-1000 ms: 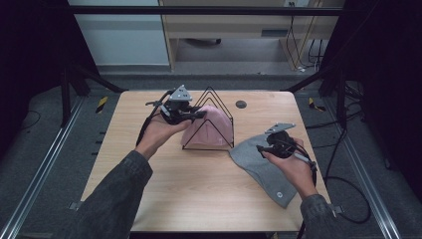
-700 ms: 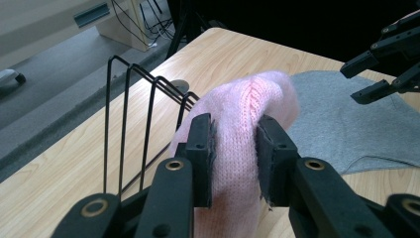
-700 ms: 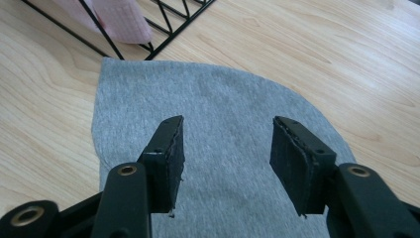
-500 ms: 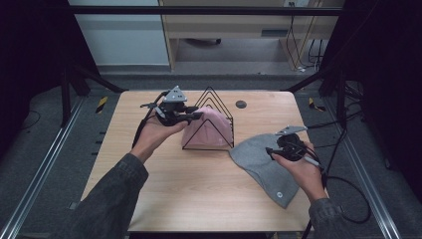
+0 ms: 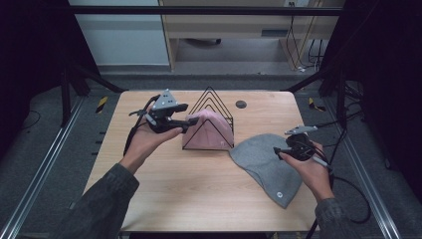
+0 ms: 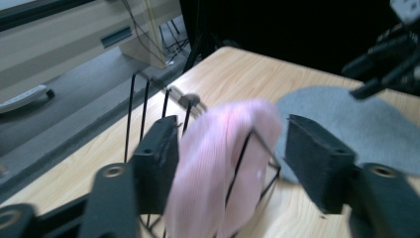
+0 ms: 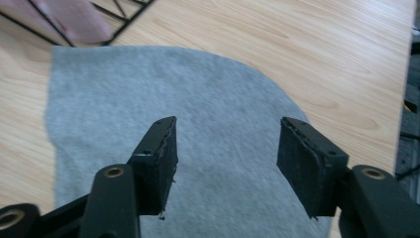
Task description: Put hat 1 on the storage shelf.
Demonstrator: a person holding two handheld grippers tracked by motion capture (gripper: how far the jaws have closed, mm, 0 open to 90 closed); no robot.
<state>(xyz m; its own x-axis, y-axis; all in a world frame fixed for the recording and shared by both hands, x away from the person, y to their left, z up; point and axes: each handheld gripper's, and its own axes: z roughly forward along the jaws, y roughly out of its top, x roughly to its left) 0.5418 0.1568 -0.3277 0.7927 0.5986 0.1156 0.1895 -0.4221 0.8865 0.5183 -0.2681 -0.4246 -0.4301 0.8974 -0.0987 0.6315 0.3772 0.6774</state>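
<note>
The wooden table takes up the middle of the room, with grey floor and metal rails on either side and pale cabinets beyond its far edge.

A grey knit hat lies flat on the table, toward four o'clock from the table's centre, its rounded crown pointing to the near right corner. A small round tag sits near that end. In the right gripper view the grey hat spreads out under the jaws.

At about twelve o'clock from the centre stands a black wire rack made of triangular loops. A pink hat is draped over its nearer loops and hangs down the front. In the left gripper view the pink hat sits on the wire rack, with the grey hat behind it at two o'clock.

The person's left hand holds the left tool just at nine o'clock of the rack, level with the pink cloth. Its jaws are spread wide, one on each side of the pink hat as its own camera sees it, gripping nothing.

The right hand holds the right tool above the grey hat's right edge. Its jaws are also spread apart, with grey cloth visible between them; I cannot tell if the tips touch it.

A small dark round disc sits on the table at one o'clock of the rack, near the far edge.
</note>
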